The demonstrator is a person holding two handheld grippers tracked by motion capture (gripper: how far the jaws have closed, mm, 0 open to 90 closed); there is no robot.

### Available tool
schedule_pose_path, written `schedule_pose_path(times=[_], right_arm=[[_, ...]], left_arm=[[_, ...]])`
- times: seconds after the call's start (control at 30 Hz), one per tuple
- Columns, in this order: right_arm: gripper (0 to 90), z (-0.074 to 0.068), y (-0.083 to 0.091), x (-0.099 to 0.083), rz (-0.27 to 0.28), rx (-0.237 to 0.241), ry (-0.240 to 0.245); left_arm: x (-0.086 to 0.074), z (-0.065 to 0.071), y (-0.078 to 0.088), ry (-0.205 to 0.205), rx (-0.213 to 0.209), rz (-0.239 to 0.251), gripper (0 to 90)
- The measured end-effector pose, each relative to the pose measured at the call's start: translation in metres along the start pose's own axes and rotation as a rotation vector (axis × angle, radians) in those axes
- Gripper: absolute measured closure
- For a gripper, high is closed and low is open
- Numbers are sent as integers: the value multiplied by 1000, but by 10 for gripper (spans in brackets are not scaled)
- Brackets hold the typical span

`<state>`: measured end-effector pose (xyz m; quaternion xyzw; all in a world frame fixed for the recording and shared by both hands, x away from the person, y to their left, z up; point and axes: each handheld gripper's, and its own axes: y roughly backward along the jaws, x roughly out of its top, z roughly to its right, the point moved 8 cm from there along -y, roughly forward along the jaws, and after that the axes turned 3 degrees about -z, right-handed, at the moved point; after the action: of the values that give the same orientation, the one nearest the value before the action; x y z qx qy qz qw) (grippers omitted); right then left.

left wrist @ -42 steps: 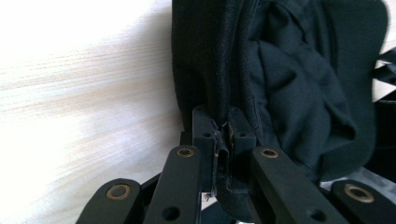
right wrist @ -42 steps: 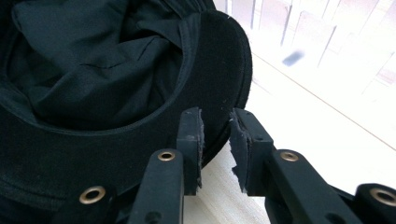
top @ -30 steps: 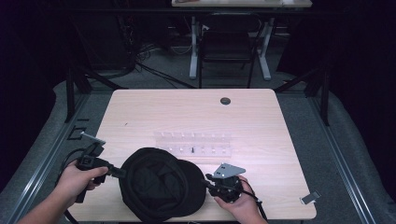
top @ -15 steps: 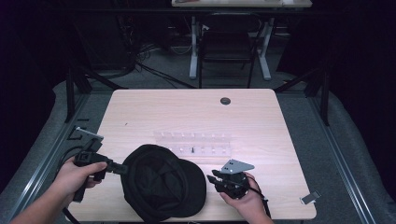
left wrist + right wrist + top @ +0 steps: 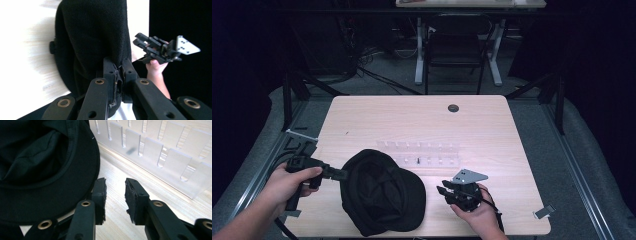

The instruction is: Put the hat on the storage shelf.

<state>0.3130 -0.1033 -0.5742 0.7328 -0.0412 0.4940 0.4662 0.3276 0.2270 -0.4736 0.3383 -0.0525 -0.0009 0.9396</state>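
Left claw [image 5: 119, 67] clamped on black cap's [image 5: 382, 192] rim, cap partly raised off tabletop [image 5: 492, 125]. Right claw [image 5: 115, 195] apart, empty, just beside the brim. Judged: grasp done; second grip and placing remain.

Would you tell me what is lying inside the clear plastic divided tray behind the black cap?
One small dark item lies in a near-row compartment of the clear plastic divided tray. The black fabric cap covers the tray's near-left corner, hiding anything there.
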Motion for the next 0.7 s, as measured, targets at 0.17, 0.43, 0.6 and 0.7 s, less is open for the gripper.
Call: schedule_pose_path(times=[0.17, 0.43, 0.6, 0.7], right_arm=[[698, 2, 0, -1, 2, -2, -1], [696, 3, 0, -2, -6, -6, -5], [694, 4, -1, -3, -12, -6, -3], [692, 4, -1, -4, -19, -4, -6]], left_arm=[[3, 13, 9, -1, -34, 21, 856], [4, 29, 18, -18, -67, 38, 857], [5, 39, 24, -41, -77, 41, 856], [6, 45, 29, -56, -76, 52, 857]])
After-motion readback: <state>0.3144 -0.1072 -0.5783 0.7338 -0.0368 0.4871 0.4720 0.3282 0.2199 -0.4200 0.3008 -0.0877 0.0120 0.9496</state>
